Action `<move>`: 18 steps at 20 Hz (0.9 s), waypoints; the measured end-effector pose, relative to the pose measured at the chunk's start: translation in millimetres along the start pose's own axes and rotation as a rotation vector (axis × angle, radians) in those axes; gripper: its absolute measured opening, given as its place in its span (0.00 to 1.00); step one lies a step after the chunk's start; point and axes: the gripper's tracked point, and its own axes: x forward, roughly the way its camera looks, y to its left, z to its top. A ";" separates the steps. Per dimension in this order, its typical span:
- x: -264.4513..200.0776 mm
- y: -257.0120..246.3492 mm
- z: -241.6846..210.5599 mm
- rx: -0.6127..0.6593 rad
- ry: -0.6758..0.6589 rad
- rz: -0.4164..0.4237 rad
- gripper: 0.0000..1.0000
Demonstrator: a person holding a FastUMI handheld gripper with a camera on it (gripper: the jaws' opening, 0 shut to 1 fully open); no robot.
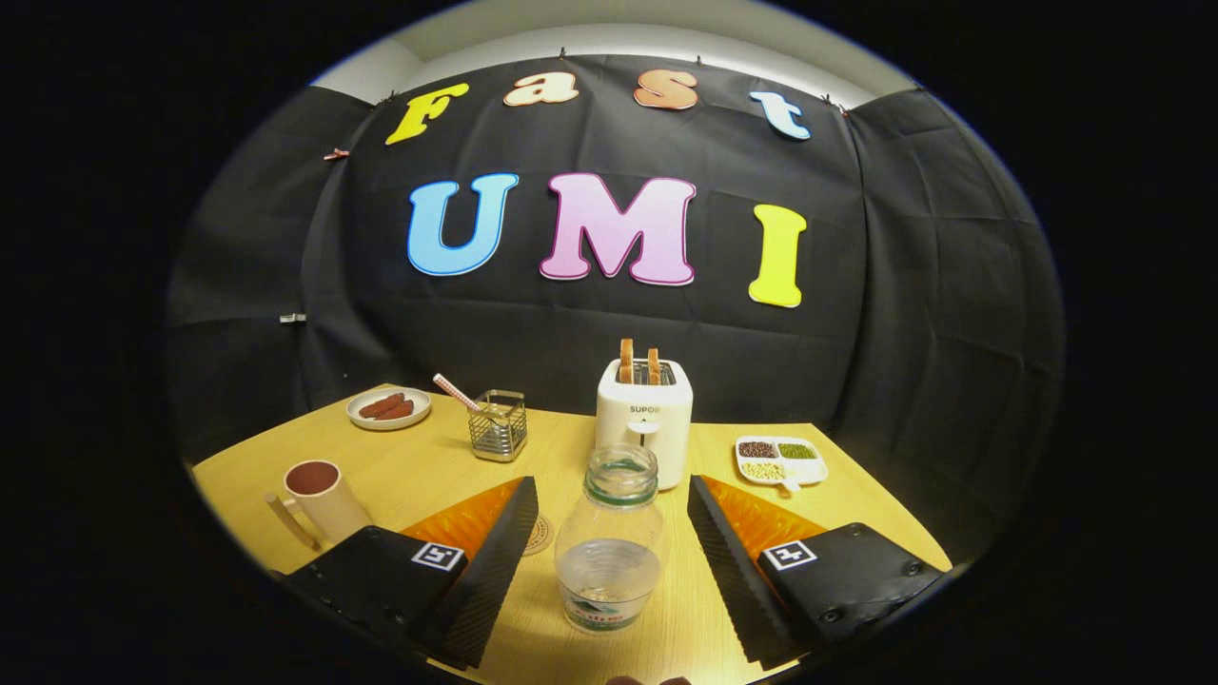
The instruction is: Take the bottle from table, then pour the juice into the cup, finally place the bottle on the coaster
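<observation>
A clear plastic bottle with no cap stands upright on the wooden table, holding a little clear liquid. It sits between my two fingers, which are spread wide with a gap on each side of it. My gripper is open and touches nothing. A cream mug with a dark inside stands to the left, beyond the left finger. A round coaster peeks out just behind the left fingertip, left of the bottle.
A white toaster with two slices of bread stands right behind the bottle. Further back are a metal holder with a striped straw, a plate of sausages, and at right a divided dish of beans.
</observation>
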 end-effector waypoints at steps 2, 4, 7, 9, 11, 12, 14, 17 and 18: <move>4.7 -1.2 -8.3 0.015 0.006 -0.001 0.98; 5.6 -1.3 -18.9 0.032 0.020 0.005 0.98; 5.3 2.6 -32.1 0.041 0.039 0.010 0.98; 2.6 3.7 -38.7 0.049 0.044 0.015 0.98; 2.7 5.0 -47.4 0.055 0.055 0.017 0.98; 4.0 4.6 -51.3 0.057 0.062 0.015 0.98; 5.3 3.0 -56.0 0.065 0.066 0.009 0.98; 7.3 2.2 -56.2 0.078 0.060 0.006 0.98; 9.4 2.2 -56.1 0.081 0.055 0.008 0.94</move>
